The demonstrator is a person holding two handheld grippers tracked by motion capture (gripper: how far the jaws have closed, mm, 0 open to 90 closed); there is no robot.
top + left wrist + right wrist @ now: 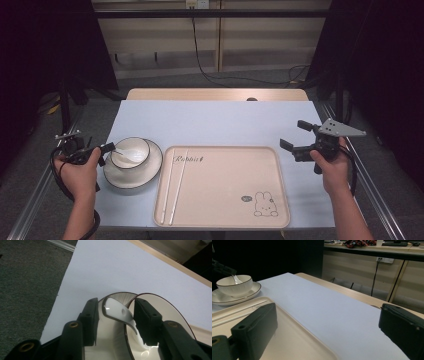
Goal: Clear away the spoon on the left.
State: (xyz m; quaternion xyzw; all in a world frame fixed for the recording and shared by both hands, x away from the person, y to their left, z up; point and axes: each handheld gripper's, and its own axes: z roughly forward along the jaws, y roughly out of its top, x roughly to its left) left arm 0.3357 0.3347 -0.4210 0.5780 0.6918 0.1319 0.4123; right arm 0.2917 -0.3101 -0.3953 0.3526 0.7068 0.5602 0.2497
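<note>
White spoon, dark-rimmed white bowl, cream tray with rabbit drawing, black tongs

One bowl sits on one plate, with one white spoon in it. Right of the plate lies one tray carrying two chopsticks. Two grippers, left and right.

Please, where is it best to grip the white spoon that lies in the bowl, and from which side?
Probably at the spoon handle, which leans over the bowl rim toward the left gripper. Come from that left side, one pad on each flat side of the handle.
</note>
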